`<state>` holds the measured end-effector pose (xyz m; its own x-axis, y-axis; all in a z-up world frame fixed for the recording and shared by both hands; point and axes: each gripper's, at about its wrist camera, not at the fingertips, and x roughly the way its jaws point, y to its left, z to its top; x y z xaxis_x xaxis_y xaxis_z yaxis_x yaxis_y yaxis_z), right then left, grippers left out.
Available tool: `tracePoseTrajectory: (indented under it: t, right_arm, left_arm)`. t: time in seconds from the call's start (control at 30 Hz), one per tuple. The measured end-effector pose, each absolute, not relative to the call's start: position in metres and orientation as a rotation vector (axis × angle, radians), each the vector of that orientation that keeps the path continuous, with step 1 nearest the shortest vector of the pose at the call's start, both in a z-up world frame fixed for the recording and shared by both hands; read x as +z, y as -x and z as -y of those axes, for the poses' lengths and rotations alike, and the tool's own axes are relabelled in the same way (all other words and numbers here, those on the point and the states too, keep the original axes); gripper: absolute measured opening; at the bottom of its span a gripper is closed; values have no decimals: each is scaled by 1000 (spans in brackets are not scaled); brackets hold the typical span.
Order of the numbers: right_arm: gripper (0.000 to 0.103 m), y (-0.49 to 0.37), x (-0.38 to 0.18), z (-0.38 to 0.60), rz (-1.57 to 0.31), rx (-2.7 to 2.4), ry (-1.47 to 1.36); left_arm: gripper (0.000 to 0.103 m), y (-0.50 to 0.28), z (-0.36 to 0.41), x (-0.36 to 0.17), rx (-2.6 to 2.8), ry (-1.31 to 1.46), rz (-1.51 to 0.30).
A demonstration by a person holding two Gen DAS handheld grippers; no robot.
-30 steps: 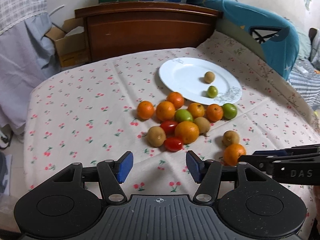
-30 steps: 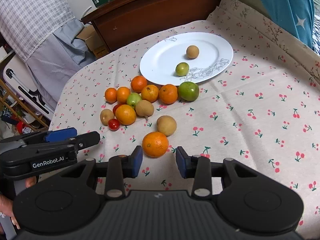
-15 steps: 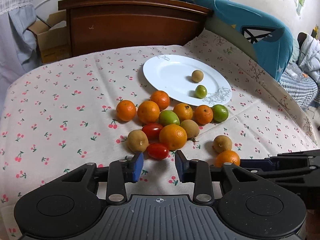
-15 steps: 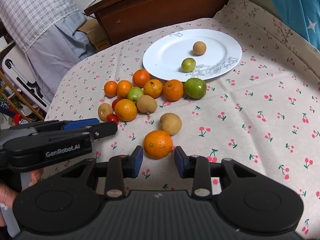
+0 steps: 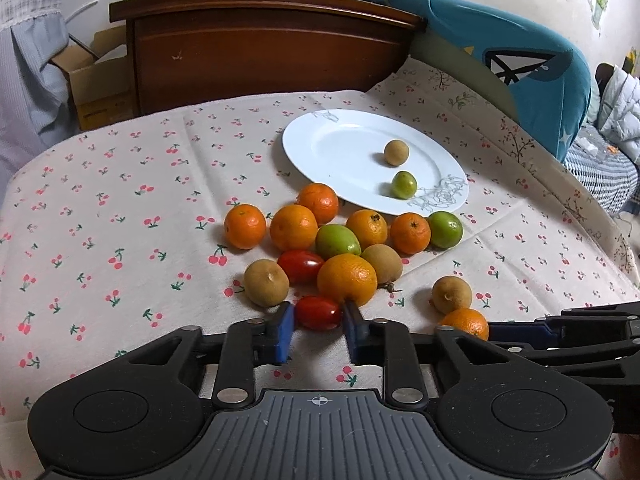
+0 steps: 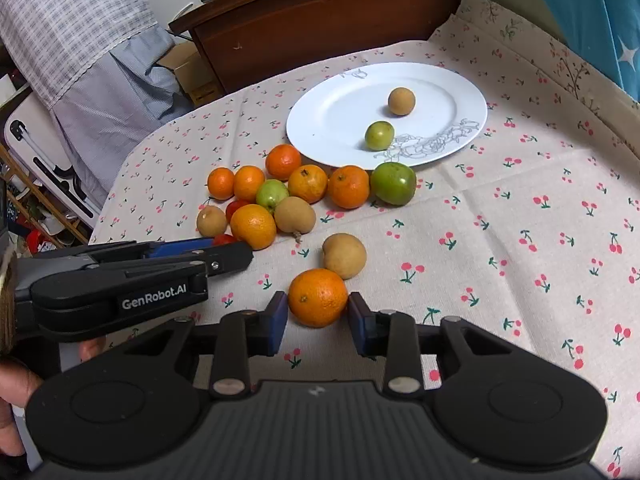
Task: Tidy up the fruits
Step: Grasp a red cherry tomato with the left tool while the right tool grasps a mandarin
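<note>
A white plate (image 5: 344, 152) holds a brown fruit (image 5: 396, 152) and a small green fruit (image 5: 403, 185). A cluster of oranges, green, brown and red fruits lies in front of it. My left gripper (image 5: 318, 322) is open, its blue pads on either side of a red cherry tomato (image 5: 318, 312) on the cloth. My right gripper (image 6: 318, 312) is open, its pads close on both sides of an orange (image 6: 318, 297), with a brown fruit (image 6: 344, 255) just beyond. The plate also shows in the right wrist view (image 6: 336, 120).
The table has a cherry-print cloth (image 5: 120, 220). A wooden headboard (image 5: 256, 44) stands behind it, a cardboard box (image 5: 96, 80) to the left, and a blue cushion (image 5: 520, 68) to the right. The left gripper's body (image 6: 120, 276) lies left of the right gripper.
Both grippers have moved forward and lower. The left one narrowed its jaws and now brackets the cherry tomato. The right one now brackets the orange.
</note>
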<state>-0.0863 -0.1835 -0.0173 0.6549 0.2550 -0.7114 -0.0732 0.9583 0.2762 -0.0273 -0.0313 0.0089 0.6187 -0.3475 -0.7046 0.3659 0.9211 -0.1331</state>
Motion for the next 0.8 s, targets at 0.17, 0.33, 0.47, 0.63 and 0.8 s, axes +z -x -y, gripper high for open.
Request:
tracePoseTrajectory:
  t: [0.17, 0.33, 0.47, 0.63, 0.8]
  right_arm:
    - [32, 87, -17, 185, -842, 190, -236]
    - [32, 90, -13, 185, -836, 196, -242]
    - [32, 93, -8, 188, -819, 205, -252]
    - [32, 96, 2, 191, -784, 213, -269]
    - [32, 95, 12, 197, -752, 209, -305]
  left_arm:
    - [23, 31, 29, 12, -398, -28, -800]
    - [23, 37, 28, 18, -392, -36, -788]
    - [23, 43, 26, 26, -395, -28, -777]
    - [23, 48, 27, 40, -398, -15, -740]
    - [23, 48, 30, 52, -407, -5, -707]
